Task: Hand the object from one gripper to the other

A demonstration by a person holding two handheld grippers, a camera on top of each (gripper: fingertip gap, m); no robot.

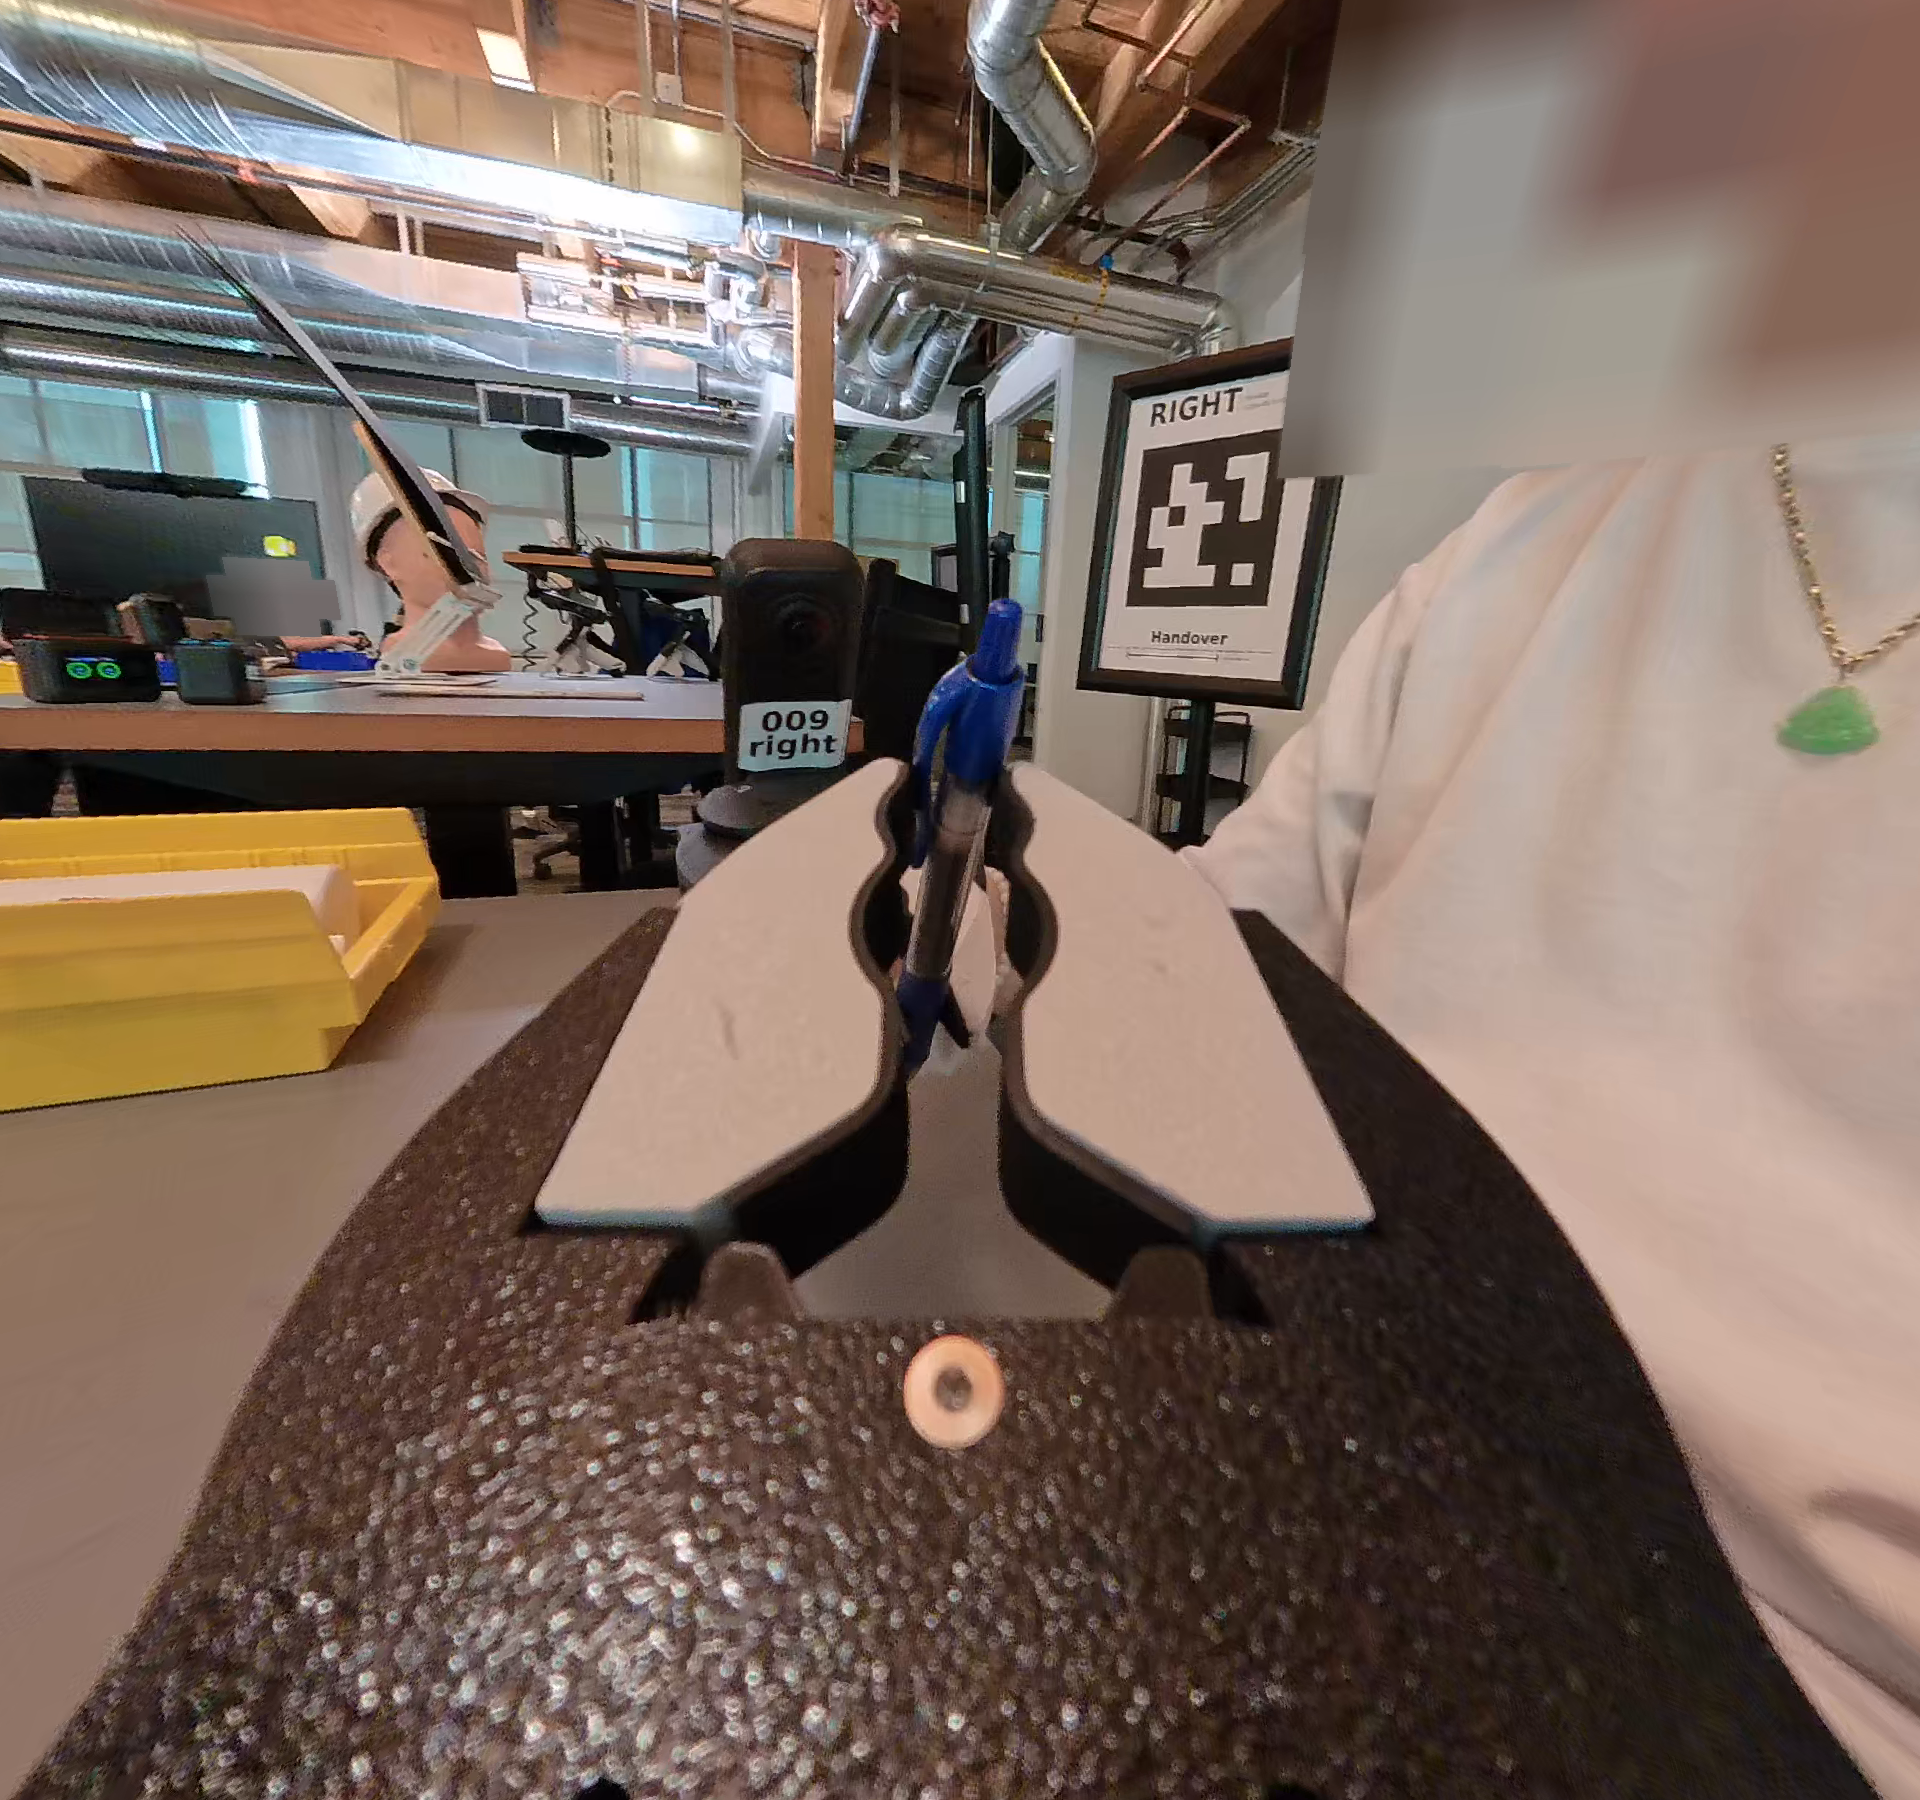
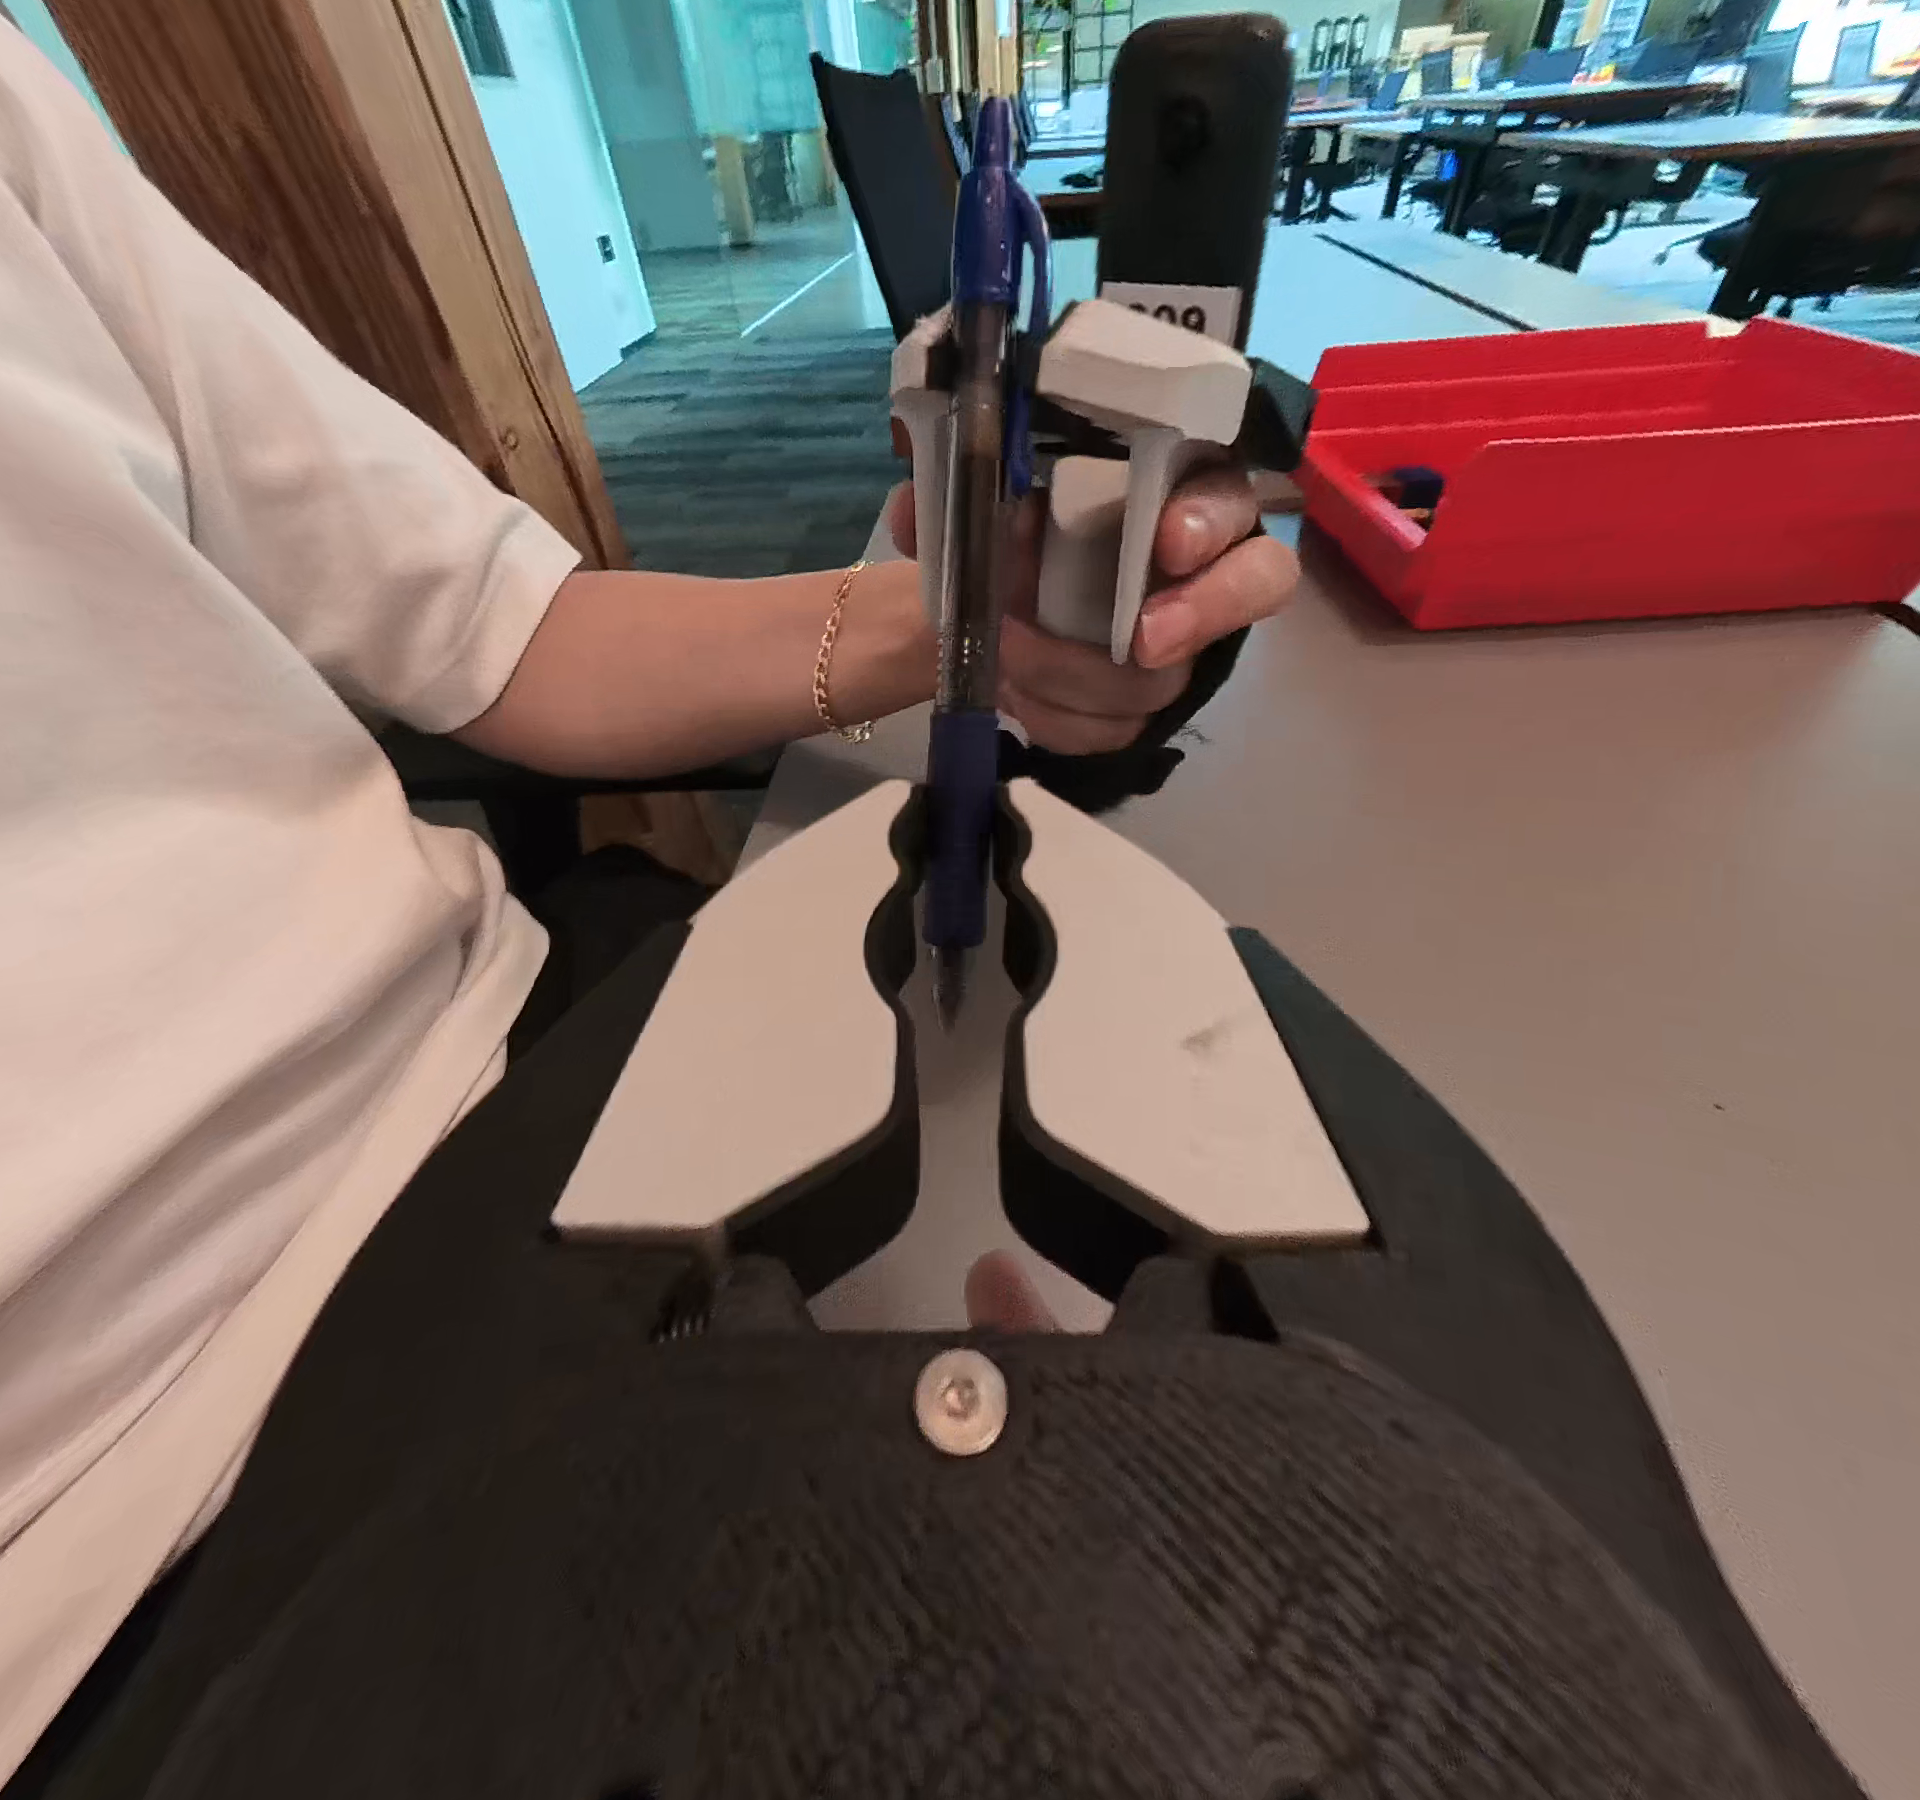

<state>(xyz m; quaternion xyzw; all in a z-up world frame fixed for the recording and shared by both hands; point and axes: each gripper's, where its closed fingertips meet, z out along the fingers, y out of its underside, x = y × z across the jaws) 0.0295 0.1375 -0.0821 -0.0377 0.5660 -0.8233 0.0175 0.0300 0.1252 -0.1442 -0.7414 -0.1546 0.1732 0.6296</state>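
Two grippers: both meet on one pen [image 2: 966,545], held upright above the grey tabletop [image 2: 1558,867].
Pen: blue cap end and clip on top, clear smoky barrel, blue rubber grip, tip pointing down.
Left gripper [image 1: 951,815]: fingers [image 1: 769,981] clamped on the pen's barrel, just under the clip.
Right gripper [image 2: 958,841]: fingers [image 2: 1143,1044] pressed together on the pen's blue grip, lower down.
Red bin [image 2: 1621,462]: well right of the pen.
Yellow bin [image 1: 197,940]: on the pen's far side from the red one.
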